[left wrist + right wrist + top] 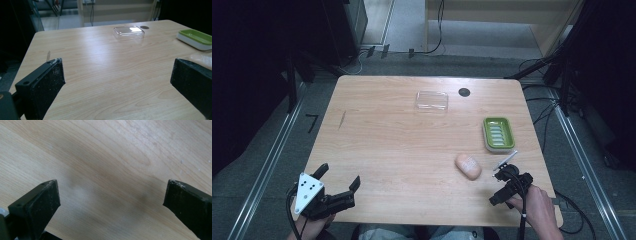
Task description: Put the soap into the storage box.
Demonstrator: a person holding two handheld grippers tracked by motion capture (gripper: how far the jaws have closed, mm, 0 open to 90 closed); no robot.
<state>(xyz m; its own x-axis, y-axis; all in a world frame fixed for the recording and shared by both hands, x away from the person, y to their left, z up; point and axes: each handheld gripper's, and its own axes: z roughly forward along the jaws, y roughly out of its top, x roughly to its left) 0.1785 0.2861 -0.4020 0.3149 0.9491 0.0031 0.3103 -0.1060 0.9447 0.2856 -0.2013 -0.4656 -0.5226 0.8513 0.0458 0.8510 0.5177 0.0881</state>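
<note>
**Both grippers wide, empty**

The left gripper (340, 176) hangs at 7 o'clock of the tabletop (402, 150), jaws spread, holding nothing. The right gripper (110, 202), at 5 o'clock, gapes over bare wood. Soap (468, 166) lies just beside it; the green dish (498, 133) sits at 3, the clear lid (431, 100) at 12.

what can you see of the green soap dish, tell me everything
The green soap dish is a rounded rectangle: a glossy lime-green inner tray with raised ribs along its floor, set in a white outer base, plastic by its look. It sits flat and upright on the wooden table near the right edge. It holds nothing and touches only the table; the peach soap bar lies apart.
</note>
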